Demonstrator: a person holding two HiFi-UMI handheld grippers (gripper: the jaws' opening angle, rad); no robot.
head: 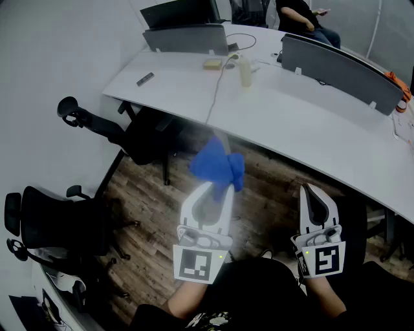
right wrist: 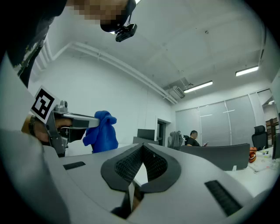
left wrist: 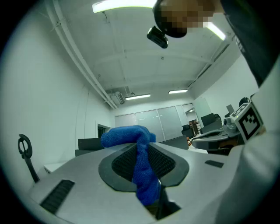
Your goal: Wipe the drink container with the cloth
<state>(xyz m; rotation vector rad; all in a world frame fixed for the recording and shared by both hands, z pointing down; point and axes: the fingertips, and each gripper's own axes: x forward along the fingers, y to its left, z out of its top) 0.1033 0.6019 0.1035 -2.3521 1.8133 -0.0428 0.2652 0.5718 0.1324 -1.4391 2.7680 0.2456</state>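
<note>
My left gripper (head: 220, 182) is shut on a bunched blue cloth (head: 218, 164), held in the air over the wooden floor in front of the white desk (head: 304, 123). In the left gripper view the cloth (left wrist: 139, 162) is pinched between the ribbed pads and bulges out past the tips. My right gripper (head: 310, 190) hangs beside it on the right, shut with nothing between its jaws. From the right gripper view the cloth (right wrist: 101, 131) shows at the left, dangling from the left gripper (right wrist: 89, 120). A pale drink container (head: 246, 72) stands upright far off on the desk.
Grey partition screens (head: 186, 38) edge the curved desk. A cable (head: 217, 90) runs past the container, and a small yellowish block (head: 212, 64) and a dark remote (head: 145, 79) lie there. Black office chairs (head: 45, 220) stand at the left. A person (head: 304, 16) sits at the far side.
</note>
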